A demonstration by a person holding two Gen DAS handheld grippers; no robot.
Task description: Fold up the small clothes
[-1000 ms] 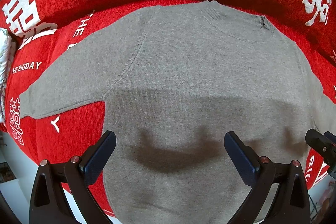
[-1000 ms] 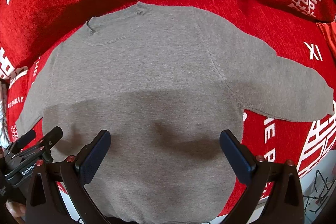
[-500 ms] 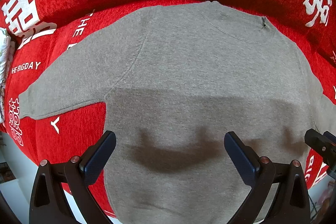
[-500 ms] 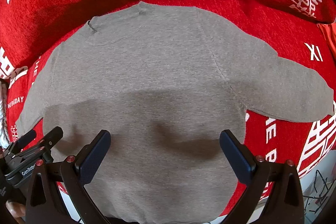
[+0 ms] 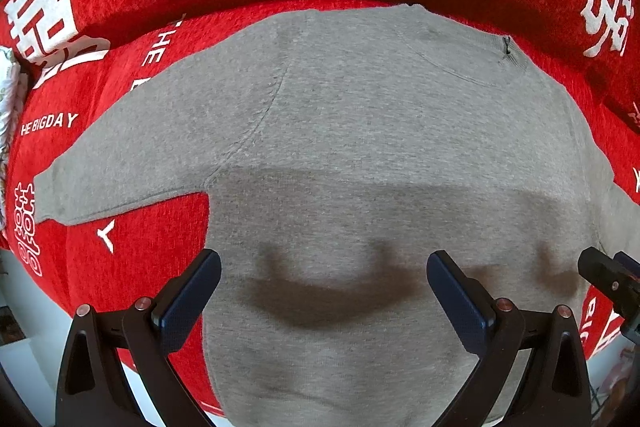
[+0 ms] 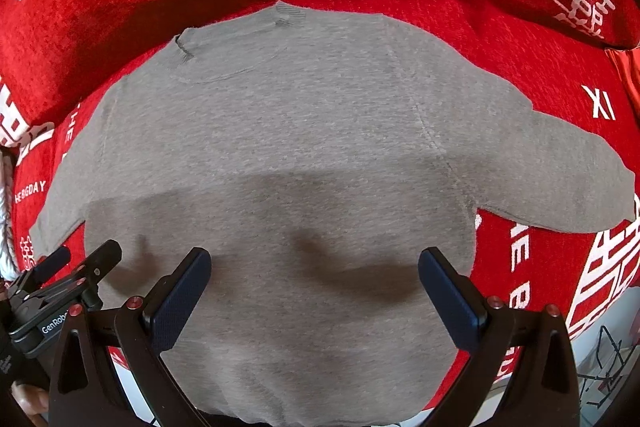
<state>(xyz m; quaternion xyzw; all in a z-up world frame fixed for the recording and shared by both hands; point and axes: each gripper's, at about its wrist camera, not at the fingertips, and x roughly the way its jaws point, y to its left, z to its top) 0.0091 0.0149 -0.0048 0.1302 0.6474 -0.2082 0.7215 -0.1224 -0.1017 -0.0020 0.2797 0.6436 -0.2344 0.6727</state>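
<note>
Since a second ago basically nothing has shifted except both cameras creeping a touch closer over the grey sweater (image 5: 360, 131), so I'd say I'm only lining up and the first fold hasn't started. The sweater lies flat and face up, sleeves spread out, neckline at the far side and hem toward me.

Going left to right with the sweater as my anchor: its left sleeve (image 5: 132, 163) stretches out over the red blanket (image 5: 132, 267). My left gripper (image 5: 324, 287) hovers over the lower left body, fingers wide apart, holding nothing. My right gripper (image 6: 314, 281) hangs over the lower right body, also spread wide and empty. The right sleeve (image 6: 560, 179) runs out past it.

Under the sweater there's that red blanket with white lettering and big characters, bunched higher beyond the neckline. Past the hem side I catch pale floor and some clutter I can't make out.
</note>
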